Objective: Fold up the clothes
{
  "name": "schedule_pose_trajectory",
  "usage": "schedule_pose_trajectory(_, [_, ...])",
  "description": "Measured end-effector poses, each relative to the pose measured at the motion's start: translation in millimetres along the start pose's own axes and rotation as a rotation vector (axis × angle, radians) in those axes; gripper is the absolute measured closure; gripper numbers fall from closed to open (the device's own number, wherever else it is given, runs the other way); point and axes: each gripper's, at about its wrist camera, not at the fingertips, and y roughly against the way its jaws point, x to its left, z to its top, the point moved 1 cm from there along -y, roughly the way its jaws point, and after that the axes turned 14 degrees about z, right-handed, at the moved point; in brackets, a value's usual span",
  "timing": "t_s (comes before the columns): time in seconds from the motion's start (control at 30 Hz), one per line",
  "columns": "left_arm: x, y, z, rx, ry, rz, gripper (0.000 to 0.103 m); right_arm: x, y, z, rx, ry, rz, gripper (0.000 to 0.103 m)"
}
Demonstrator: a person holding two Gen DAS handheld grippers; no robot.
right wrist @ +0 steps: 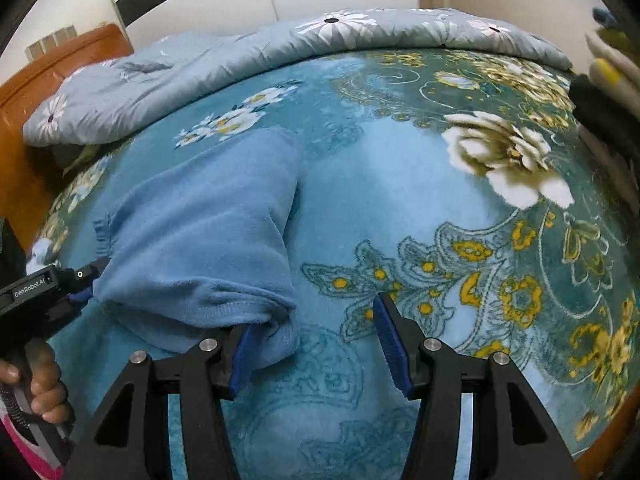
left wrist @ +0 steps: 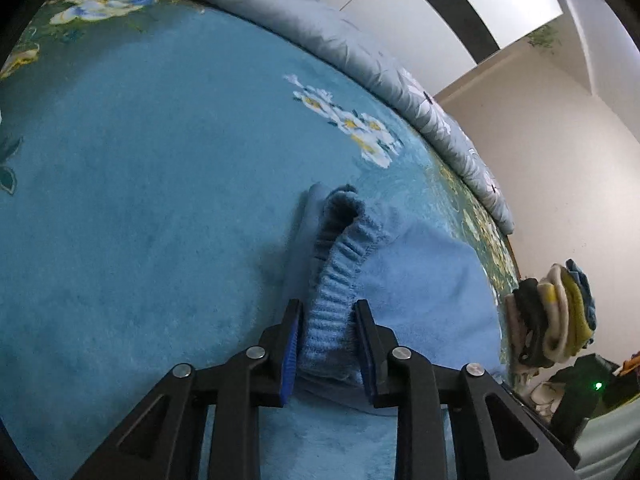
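Observation:
A light blue fleece garment [right wrist: 208, 232] lies folded on the blue floral blanket [right wrist: 400, 208]. In the left wrist view my left gripper [left wrist: 328, 312] is shut on its ribbed elastic band [left wrist: 340, 276], bunched between the blue pads. The rest of the garment [left wrist: 424, 280] spreads to the right. In the right wrist view my right gripper [right wrist: 316, 320] is open; its left finger [right wrist: 244, 356] touches the garment's near hem and the right finger stands over bare blanket. The left gripper [right wrist: 76, 280] shows at the garment's left edge, held by a hand.
A grey-blue flowered quilt [right wrist: 280, 48] is bunched along the far side of the bed. An orange headboard [right wrist: 60, 60] is at far left. A stack of folded clothes [left wrist: 556, 312] stands beyond the bed's edge, with white walls behind.

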Motion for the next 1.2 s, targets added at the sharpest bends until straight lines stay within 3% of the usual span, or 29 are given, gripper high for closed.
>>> schedule_pose_trajectory(0.17, [3, 11, 4, 0.000, -0.013, -0.021, 0.071, -2, 7, -3, 0.023, -0.010, 0.029, 0.047])
schedule_pose_trajectory(0.23, [5, 20, 5, -0.011, -0.025, -0.032, 0.064, -6, 15, -8, 0.022, -0.022, 0.058, 0.046])
schedule_pose_trajectory(0.43, [6, 56, 18, -0.165, -0.077, 0.088, 0.057, -11, 39, 7, -0.055, -0.013, 0.016, 0.046])
schedule_pose_trajectory(0.53, [-20, 59, 19, -0.181, -0.148, 0.027, 0.057, -13, 51, 15, -0.094, -0.009, -0.005, 0.046])
schedule_pose_trajectory(0.63, [-50, 49, 11, -0.165, -0.245, 0.010, 0.057, 21, 42, 27, -0.096, 0.053, 0.072, 0.046])
schedule_pose_trajectory(0.73, [-59, 33, 4, -0.126, -0.275, 0.016, 0.056, 59, 32, 33, -0.109, 0.162, 0.155, 0.046])
schedule_pose_trajectory(0.83, [-56, 18, 1, -0.087, -0.273, 0.025, 0.056, 75, 18, 30, -0.087, 0.221, 0.185, 0.046])
schedule_pose_trajectory(0.93, [-49, 12, 1, -0.069, -0.242, -0.021, 0.056, 64, -12, 21, 0.001, 0.187, 0.150, 0.046])
schedule_pose_trajectory(1.07, [-51, 15, -2, -0.071, -0.245, -0.030, 0.056, 60, -15, 19, 0.010, 0.174, 0.163, 0.046])
schedule_pose_trajectory(1.17, [-46, 34, -2, -0.115, -0.236, -0.065, 0.048, 61, -1, 24, -0.020, 0.172, 0.193, 0.046])
schedule_pose_trajectory(1.2, [-42, 41, 0, -0.136, -0.229, -0.079, 0.040, 59, 8, 25, -0.049, 0.167, 0.212, 0.046])
